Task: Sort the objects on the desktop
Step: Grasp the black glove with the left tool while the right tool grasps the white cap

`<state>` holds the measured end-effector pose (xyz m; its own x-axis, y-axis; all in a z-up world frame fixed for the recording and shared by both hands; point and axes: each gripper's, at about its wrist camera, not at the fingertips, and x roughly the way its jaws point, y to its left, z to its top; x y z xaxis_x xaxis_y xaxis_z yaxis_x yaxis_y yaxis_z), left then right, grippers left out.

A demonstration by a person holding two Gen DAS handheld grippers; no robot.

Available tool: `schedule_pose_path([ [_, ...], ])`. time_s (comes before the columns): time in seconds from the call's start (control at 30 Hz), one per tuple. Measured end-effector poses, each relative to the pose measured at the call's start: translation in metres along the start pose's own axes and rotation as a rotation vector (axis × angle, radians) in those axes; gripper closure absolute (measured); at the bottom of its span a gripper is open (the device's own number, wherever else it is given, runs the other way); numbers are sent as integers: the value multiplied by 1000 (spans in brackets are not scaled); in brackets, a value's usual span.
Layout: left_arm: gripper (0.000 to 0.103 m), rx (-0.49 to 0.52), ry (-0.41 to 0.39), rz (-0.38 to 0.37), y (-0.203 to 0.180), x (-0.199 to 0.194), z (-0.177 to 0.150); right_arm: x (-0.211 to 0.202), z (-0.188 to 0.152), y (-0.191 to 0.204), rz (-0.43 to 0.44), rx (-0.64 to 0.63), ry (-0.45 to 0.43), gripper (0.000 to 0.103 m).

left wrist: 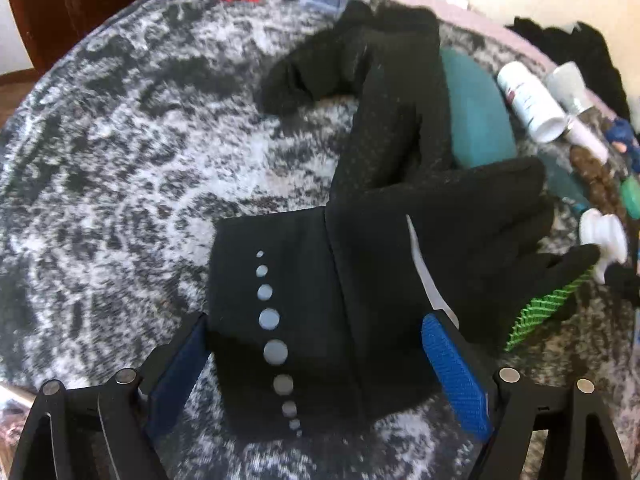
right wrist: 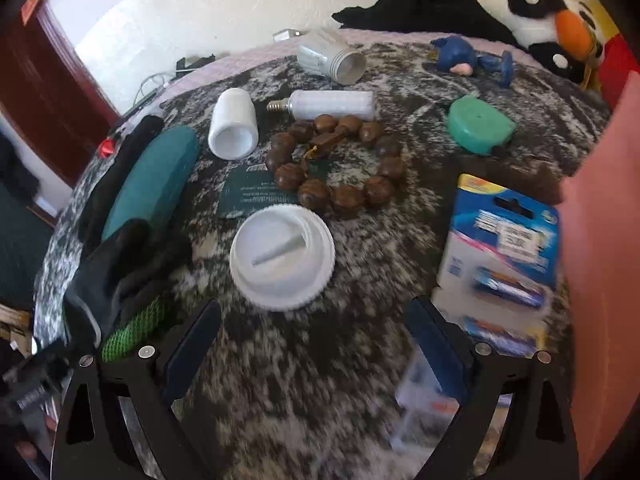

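In the left wrist view a black glove (left wrist: 360, 280) with grey dots on its cuff lies on the mottled grey-black cloth (left wrist: 120, 160). A second black glove (left wrist: 380, 88) lies beyond it. My left gripper (left wrist: 316, 340) is open, with its blue pads either side of the near glove's cuff. In the right wrist view my right gripper (right wrist: 316, 328) is open and empty, just short of a white lid (right wrist: 282, 258). Behind the lid lie a wooden bead bracelet (right wrist: 336, 160), a white bottle (right wrist: 233, 128) and a bulb (right wrist: 332, 105).
A teal case (right wrist: 152, 184) lies left beside the gloves (right wrist: 120, 272). A battery pack (right wrist: 500, 248) lies right, next to a pink box (right wrist: 600, 260). A green tape measure (right wrist: 480, 124), a blue figurine (right wrist: 472, 60) and a silver jar (right wrist: 332, 60) lie farther back.
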<state>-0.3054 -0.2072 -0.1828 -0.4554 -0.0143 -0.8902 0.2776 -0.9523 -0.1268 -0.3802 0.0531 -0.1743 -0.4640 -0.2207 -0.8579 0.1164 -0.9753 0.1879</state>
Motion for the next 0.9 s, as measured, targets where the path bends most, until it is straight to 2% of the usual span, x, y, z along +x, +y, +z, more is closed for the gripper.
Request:
schedule_pose_path([
  [0.1, 0, 20, -21, 20, -9, 7, 1, 11, 6, 8, -31, -45, -13, 6],
  [0.17, 0, 39, -44, 50, -16, 10, 0, 17, 8, 12, -41, -70, -23, 9],
  [0.2, 1, 48, -50, 55, -19, 12, 0, 17, 9, 14, -39, -84, -24, 30],
  [0.23, 6, 53, -49, 49, -20, 12, 0, 17, 11, 15, -48, -97, -24, 39],
  [0.27, 12, 51, -46, 28, -22, 9, 0, 17, 13, 17, -58, -110, -24, 39],
  [0.3, 38, 47, -44, 3, -23, 5, 1, 15, 14, 16, -42, -105, -16, 39],
  [0.33, 84, 44, -41, -22, -24, 1, 2, 13, 15, 14, -22, -97, -8, 39],
  [0.37, 89, 34, -31, -58, -25, -4, 2, 10, 15, 12, -7, -91, -2, 39],
  [0.47, 89, -21, -16, -120, -26, -22, -5, -1, 15, 5, 40, -68, 16, 39],
  [0.6, 89, -4, -84, -169, -34, -62, -13, -28, 11, -2, 76, -69, 14, 39],
  [0.7, 89, 22, -144, -195, -42, -97, -21, -59, 3, -2, 92, -90, -14, 39],
  [0.9, 89, 24, -212, -313, -60, -160, -32, -141, -18, 4, 132, -124, -129, 39],
])
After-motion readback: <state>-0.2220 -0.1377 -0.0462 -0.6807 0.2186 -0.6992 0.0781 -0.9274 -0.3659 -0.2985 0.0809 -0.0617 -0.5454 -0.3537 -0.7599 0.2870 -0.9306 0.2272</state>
